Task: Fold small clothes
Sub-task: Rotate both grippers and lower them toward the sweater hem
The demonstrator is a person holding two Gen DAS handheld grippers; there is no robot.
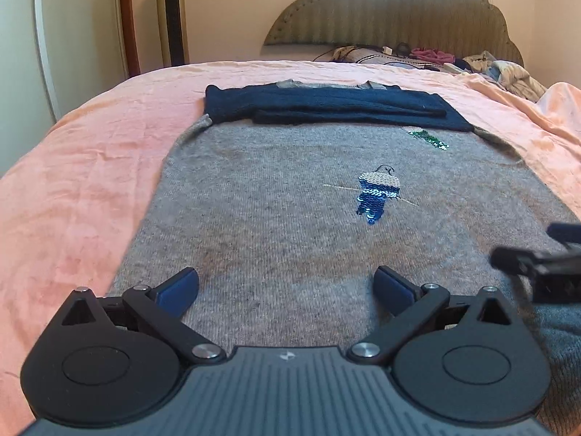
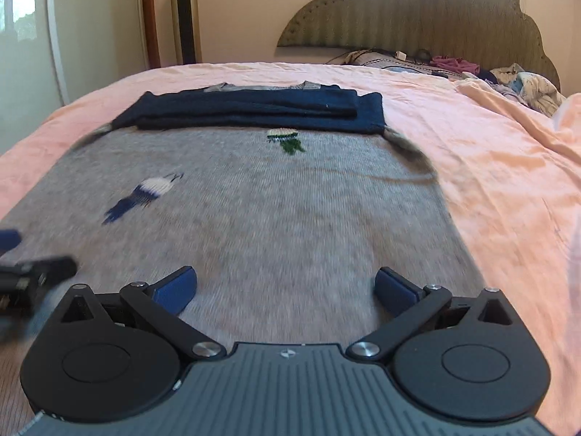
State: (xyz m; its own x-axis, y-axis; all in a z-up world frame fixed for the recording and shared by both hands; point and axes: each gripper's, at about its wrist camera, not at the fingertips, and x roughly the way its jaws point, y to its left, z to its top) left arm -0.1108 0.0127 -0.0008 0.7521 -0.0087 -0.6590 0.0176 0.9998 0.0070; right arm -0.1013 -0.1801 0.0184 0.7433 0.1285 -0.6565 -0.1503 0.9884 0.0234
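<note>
A grey knit sweater [image 1: 276, 196] lies flat on the bed, with sequin birds on its front [image 1: 377, 192]. Its navy sleeves [image 1: 326, 107] are folded across the chest at the far end. It also shows in the right wrist view [image 2: 272, 200], with the navy sleeves [image 2: 254, 109] folded across. My left gripper [image 1: 287, 287] is open and empty over the sweater's near hem, left part. My right gripper [image 2: 285, 287] is open and empty over the near hem, right part. Each gripper shows at the edge of the other's view: the right one [image 1: 537, 265] and the left one [image 2: 25, 272].
The sweater rests on a pink bedspread [image 1: 80, 167]. A padded headboard [image 1: 392, 11] stands at the far end, with a pile of clothes and pillows [image 1: 483, 65] below it. A tower heater [image 1: 172, 14] and a white door [image 1: 43, 36] stand at the far left.
</note>
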